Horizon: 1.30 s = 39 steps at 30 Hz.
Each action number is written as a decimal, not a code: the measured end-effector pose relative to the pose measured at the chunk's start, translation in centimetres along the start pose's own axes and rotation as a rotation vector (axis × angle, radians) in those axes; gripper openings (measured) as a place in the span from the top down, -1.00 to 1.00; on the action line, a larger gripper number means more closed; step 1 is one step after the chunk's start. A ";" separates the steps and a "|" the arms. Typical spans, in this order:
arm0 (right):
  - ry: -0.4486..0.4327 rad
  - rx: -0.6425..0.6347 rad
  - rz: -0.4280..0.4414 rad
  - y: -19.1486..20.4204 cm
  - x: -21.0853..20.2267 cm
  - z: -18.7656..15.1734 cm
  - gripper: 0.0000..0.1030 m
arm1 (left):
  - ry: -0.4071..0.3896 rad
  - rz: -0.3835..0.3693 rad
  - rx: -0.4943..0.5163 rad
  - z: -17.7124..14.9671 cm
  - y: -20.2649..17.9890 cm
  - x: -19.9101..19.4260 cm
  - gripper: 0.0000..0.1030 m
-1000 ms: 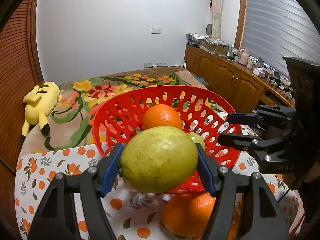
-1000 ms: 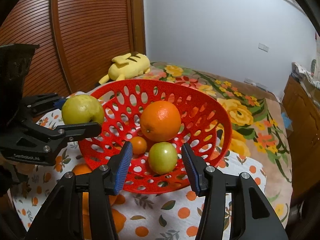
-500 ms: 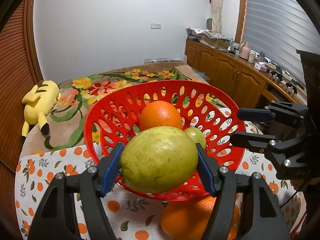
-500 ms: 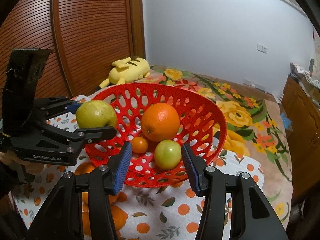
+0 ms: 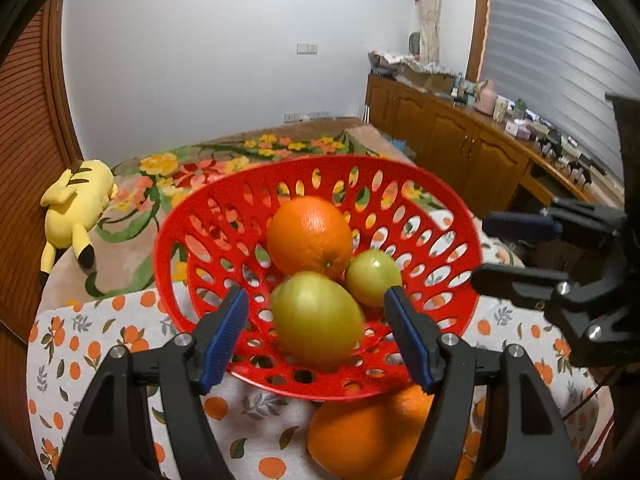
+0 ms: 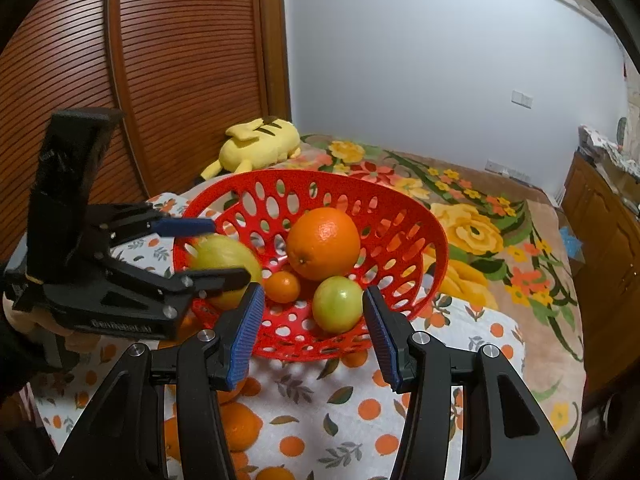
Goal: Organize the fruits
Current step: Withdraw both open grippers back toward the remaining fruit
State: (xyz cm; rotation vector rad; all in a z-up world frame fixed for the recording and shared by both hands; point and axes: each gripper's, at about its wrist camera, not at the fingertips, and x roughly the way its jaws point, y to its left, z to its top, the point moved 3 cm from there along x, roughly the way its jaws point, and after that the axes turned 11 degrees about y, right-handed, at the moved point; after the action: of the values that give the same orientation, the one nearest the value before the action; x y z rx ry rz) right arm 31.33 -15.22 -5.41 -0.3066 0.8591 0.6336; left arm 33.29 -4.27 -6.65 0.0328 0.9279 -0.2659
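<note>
Looking down along our left gripper (image 5: 316, 328), we see its blue pads spread apart with clear gaps on both sides of the large yellow-green fruit (image 5: 317, 318), so nothing is clamped: the fruit sits loose, slightly blurred, in the near part of the red basket (image 5: 452, 216). Nearest to us, on the front edge of the table, a big orange (image 5: 360, 436) lies on the orange-print tablecloth (image 5: 80, 344), partly tucked under the basket's near rim. In the right wrist view more oranges (image 6: 236, 420) show on the cloth by that same front edge.

Our right gripper (image 6: 314, 336) hangs just before the basket's near rim, its jaws parted and empty; the small green fruit (image 6: 337, 304) appears between its pads but lies farther off, inside the basket.

Within the basket, the small green fruit sits to the right of the yellow-green one and touches it or nearly so. A tiny orange fruit (image 6: 282, 287) rests between them in the right wrist view. Behind these, toward the basket's far wall, stands a large orange (image 5: 309, 234), which looks to touch the green fruit.

Beyond the table's far edge spreads a floral blanket (image 6: 472, 224), with a yellow plush toy (image 5: 74, 208) lying on it near the wooden slatted door (image 6: 160, 64). Farther still, wooden cabinets (image 5: 460, 148) run along the window side, cluttered on top.
</note>
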 end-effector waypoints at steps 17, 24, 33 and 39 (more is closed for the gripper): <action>-0.033 0.103 -0.003 2.1 -4.2 -5.3 -0.07 | -0.046 -0.031 -0.014 -6.3 -0.9 -5.9 -0.38; -0.021 0.153 -0.007 3.6 -4.4 -9.1 -0.08 | -0.027 -0.049 -0.028 -10.0 -1.2 -7.0 -0.38; 0.017 0.196 -0.017 4.0 -3.4 -12.9 -0.08 | 0.006 -0.055 -0.022 -14.1 -2.3 -7.0 -0.37; 0.011 0.219 0.004 5.1 -3.9 -14.5 -0.08 | 0.038 -0.079 -0.027 -15.8 -3.2 -6.7 -0.38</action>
State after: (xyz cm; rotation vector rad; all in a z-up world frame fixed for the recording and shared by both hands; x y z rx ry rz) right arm 17.43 -19.90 -11.45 -0.1104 0.9312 0.5363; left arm 16.24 -3.72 -10.56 -0.0239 0.9718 -0.3271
